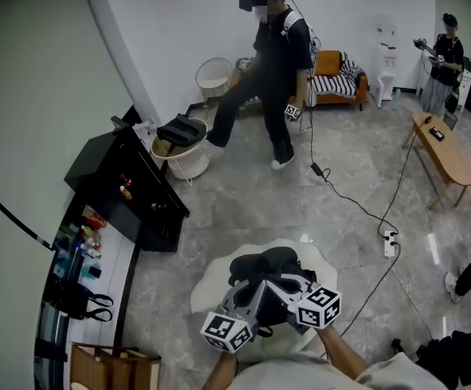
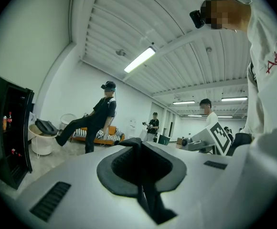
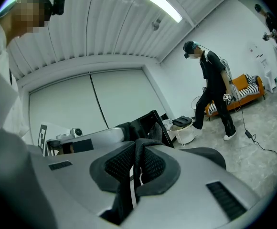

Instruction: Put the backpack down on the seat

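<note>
A black backpack (image 1: 261, 268) hangs low over a round white seat (image 1: 209, 287) at the bottom middle of the head view; I cannot tell whether it touches the seat. My left gripper (image 1: 248, 297) and right gripper (image 1: 291, 289) meet at its top, side by side. In the left gripper view, the left gripper (image 2: 141, 149) is shut on a black backpack strap (image 2: 145, 194) that runs between its pads. The right gripper (image 3: 137, 149) is likewise shut on a dark strap (image 3: 129, 190) in the right gripper view. The backpack's lower part is hidden behind the grippers.
A black cabinet (image 1: 130, 187) and a shelf with bottles (image 1: 81, 250) line the left wall. Another person (image 1: 272, 63) rests a foot on a second white seat (image 1: 188, 161) with a black bag. A cable and power strip (image 1: 390, 242) lie right; a wooden bench (image 1: 447, 149) stands beyond.
</note>
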`<action>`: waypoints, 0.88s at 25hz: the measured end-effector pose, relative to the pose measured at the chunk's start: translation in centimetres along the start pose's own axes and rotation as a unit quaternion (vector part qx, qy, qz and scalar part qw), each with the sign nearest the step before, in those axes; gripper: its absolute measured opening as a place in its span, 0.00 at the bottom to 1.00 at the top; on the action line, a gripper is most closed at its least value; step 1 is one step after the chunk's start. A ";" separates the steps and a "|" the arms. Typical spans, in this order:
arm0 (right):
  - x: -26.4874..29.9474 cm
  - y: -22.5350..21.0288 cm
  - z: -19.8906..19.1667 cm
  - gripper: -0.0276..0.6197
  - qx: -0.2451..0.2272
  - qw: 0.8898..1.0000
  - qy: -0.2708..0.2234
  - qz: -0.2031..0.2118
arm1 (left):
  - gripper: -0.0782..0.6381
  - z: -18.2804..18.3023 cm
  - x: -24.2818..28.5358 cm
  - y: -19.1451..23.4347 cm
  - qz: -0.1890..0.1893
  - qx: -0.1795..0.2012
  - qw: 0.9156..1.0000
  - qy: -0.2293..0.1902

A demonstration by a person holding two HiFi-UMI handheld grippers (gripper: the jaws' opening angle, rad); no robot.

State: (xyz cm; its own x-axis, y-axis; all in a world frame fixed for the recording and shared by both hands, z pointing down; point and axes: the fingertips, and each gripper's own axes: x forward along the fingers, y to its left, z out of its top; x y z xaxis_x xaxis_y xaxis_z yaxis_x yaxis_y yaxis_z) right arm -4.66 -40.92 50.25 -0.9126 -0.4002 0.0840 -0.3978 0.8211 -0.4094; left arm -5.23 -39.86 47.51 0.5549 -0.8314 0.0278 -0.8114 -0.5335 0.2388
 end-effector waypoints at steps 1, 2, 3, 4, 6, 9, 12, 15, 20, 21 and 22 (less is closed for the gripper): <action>0.1 -0.4 0.1 0.11 0.001 1.000 0.001 0.002 | 0.17 0.0 0.4 0.2 0.002 -0.001 1.000 0.001; 0.2 -0.8 0.1 0.11 0.002 1.000 0.001 0.003 | 0.17 -0.1 0.8 0.3 0.004 -0.002 1.000 0.003; 0.3 -1.2 0.1 0.11 0.004 1.000 0.002 0.004 | 0.17 -0.3 1.0 0.5 0.005 -0.003 1.000 0.004; 0.4 -1.4 0.0 0.11 0.007 1.000 0.003 0.005 | 0.17 -0.4 1.3 0.7 0.006 -0.003 1.000 0.006; 0.4 -1.9 -0.1 0.11 0.012 1.000 0.004 0.005 | 0.17 -0.7 1.7 0.8 0.006 -0.005 1.000 0.009; 0.1 -2.5 -0.5 0.11 0.020 1.000 0.007 0.004 | 0.17 -1.2 2.2 0.6 0.006 -0.007 1.000 0.013; -0.1 -2.5 -1.0 0.11 0.026 1.000 0.012 0.003 | 0.17 -1.7 2.1 0.5 0.008 -0.013 1.000 0.016; 0.0 -2.1 -1.6 0.11 0.026 0.999 0.020 0.002 | 0.17 -2.1 1.5 0.6 0.010 -0.019 1.000 0.021; 0.8 -1.6 -2.7 0.11 0.032 0.999 0.026 -0.006 | 0.17 -2.8 0.5 1.5 0.006 -0.028 0.999 0.027; 0.9 -1.6 -3.0 0.11 0.035 0.999 0.027 -0.008 | 0.17 -3.1 0.4 1.5 0.005 -0.030 0.999 0.029; 0.8 -1.6 -3.3 0.11 0.039 0.999 0.028 -0.010 | 0.17 -3.4 0.3 1.5 0.004 -0.032 0.999 0.032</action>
State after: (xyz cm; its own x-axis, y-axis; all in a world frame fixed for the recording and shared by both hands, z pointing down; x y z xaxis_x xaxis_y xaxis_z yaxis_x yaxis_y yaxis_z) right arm -5.12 -41.20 53.99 -0.9091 -0.3909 0.1437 -0.4097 0.7775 -0.4771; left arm -5.71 -40.40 51.15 0.5602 -0.8233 0.0917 -0.8037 -0.5134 0.3007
